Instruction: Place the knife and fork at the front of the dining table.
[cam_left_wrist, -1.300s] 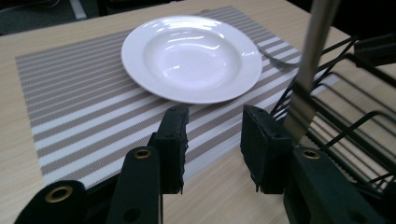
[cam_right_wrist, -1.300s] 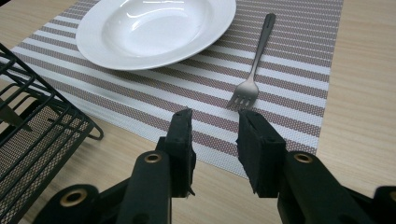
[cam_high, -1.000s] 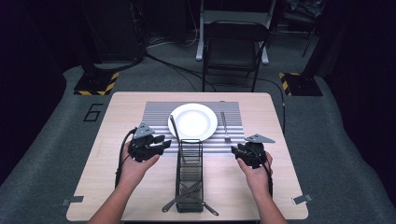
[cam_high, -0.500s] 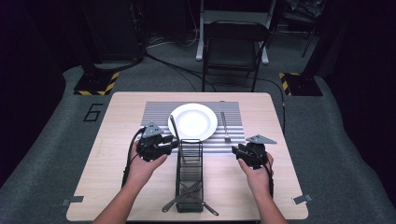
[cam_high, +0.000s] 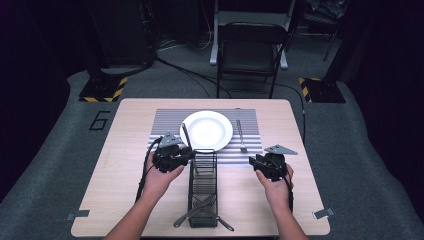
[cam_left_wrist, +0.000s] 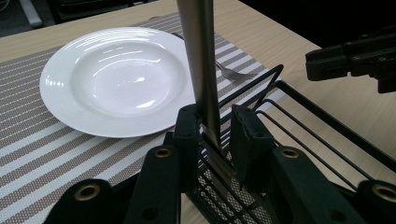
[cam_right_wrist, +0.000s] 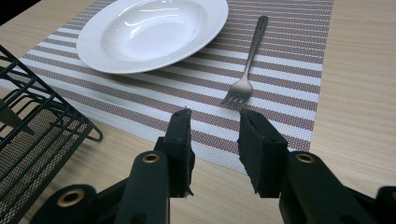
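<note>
My left gripper (cam_high: 186, 156) (cam_left_wrist: 212, 126) is shut on a metal knife (cam_left_wrist: 201, 60) at the far end of a black wire basket (cam_high: 202, 181). The knife's handle (cam_high: 185, 136) sticks out over the white plate's (cam_high: 206, 130) left rim, and its blade dips into the basket (cam_left_wrist: 303, 116). My right gripper (cam_high: 256, 162) (cam_right_wrist: 212, 123) is open and holds nothing, just above the table at the striped placemat's (cam_high: 167, 120) near right corner. A fork (cam_high: 240, 135) (cam_right_wrist: 250, 60) lies on the mat right of the plate (cam_right_wrist: 149, 28), tines toward me.
More cutlery (cam_high: 197, 214) lies in the basket's near end and pokes out past its sides. A folding chair (cam_high: 247, 50) stands beyond the table's far edge. Bare wood lies left of the mat and around my right hand.
My left gripper has carried the knife to the right, up to the basket's far end. The right gripper has stayed almost still.
</note>
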